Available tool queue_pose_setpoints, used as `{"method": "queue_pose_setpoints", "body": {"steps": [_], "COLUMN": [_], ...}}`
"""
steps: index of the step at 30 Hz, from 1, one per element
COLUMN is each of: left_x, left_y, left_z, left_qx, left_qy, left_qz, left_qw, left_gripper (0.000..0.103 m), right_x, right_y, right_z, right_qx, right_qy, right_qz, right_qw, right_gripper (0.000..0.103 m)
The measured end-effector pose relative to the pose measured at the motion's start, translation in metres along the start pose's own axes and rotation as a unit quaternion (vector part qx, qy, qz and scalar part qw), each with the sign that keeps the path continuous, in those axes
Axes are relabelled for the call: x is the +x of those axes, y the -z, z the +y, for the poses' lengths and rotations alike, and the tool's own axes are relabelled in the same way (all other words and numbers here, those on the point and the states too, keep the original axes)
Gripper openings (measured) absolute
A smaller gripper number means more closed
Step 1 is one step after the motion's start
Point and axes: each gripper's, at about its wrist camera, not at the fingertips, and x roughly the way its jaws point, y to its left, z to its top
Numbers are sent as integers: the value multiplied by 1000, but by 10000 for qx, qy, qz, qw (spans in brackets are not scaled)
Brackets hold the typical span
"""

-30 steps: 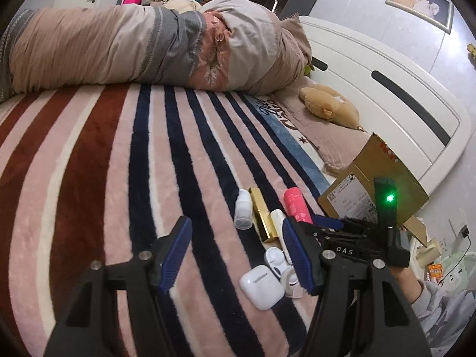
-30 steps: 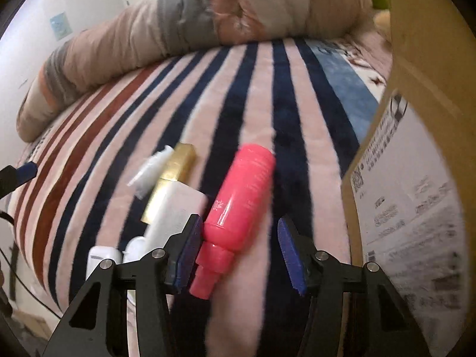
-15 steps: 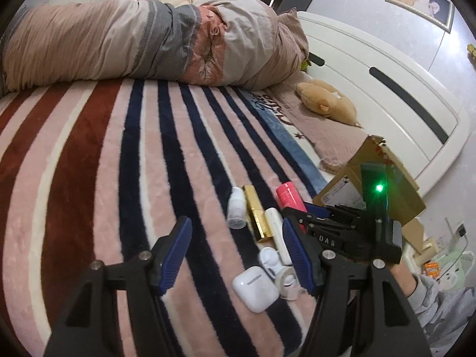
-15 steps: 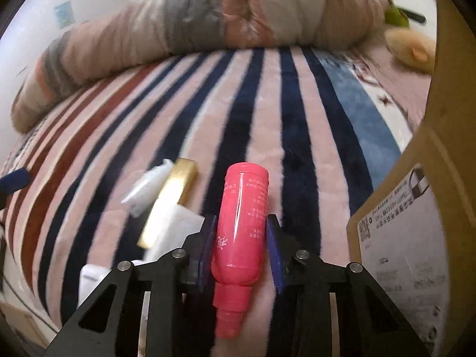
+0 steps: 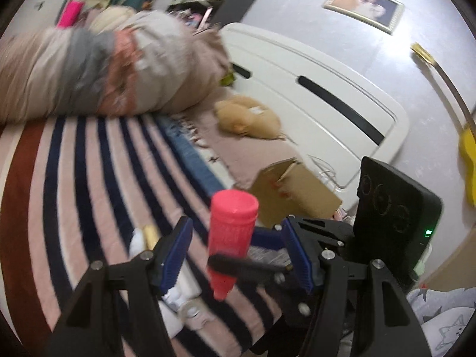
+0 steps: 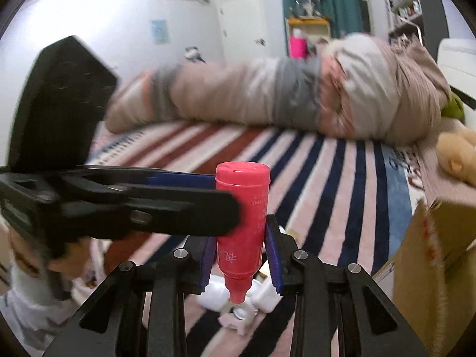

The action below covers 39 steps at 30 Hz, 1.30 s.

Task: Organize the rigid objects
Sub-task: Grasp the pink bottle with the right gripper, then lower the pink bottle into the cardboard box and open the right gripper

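Pink bottle (image 6: 242,223), cap down: lifted off the striped bed (image 5: 74,178) where it lay a second ago, now mid-frame above leftover white items (image 5: 178,294), between the spread left gripper (image 5: 238,255), clamped by the right gripper (image 6: 241,263), ready for the cardboard box (image 6: 431,267) at right.

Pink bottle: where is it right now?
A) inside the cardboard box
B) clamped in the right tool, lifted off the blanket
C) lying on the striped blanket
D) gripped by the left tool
B: the right wrist view shows the pink bottle squeezed between the right tool pads, above the striped blanket; the left tool is open around it.
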Motion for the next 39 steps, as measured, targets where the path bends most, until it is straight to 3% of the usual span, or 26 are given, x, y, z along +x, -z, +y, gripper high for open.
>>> {"method": "queue_pose_setpoints", "body": {"steps": [1,3,9,16,21,28,33,36,39], "left_x": [0,-1,12,75,140,201,217,214,214], "left_y": [-5,-16,-44,-69,-62,-39,-29,-32,-35], "left_z": [-11,-29,-103,-171,-181,-167,-156,-151,-152], "left_qx": [136,356,1167,1647,1525,1201,1157,1117,1381], "left_qy": [2,-99,-75,306,584,440,238,271,-280], "left_qz": [-51,-131,-277,-12,601,1269,1346,1150,1045], "left_qw": [9999,9992,9928,9859,9847,9836,9838,9867,9845], "left_gripper": [39,30,29,29,29,29,30,33,37], "right_x": [-11,-30,-100,-167,-172,-143,-126,-122,-119], "right_y": [-3,-7,-10,6,37,70,80,83,80], "right_z": [1,-2,-30,-85,-133,-172,-185,-187,-185], "right_qx": [-50,-107,-129,79,544,867,841,878,845], "right_qy": [-32,-7,118,697,1056,1402,1500,1571,1601], "right_qz": [-109,-267,-840,-1191,-773,96,533,601,664], "right_qw": [9999,9996,9963,9904,9899,9863,9837,9818,9812], "right_gripper": [27,27,27,27,27,27,27,28,31]}}
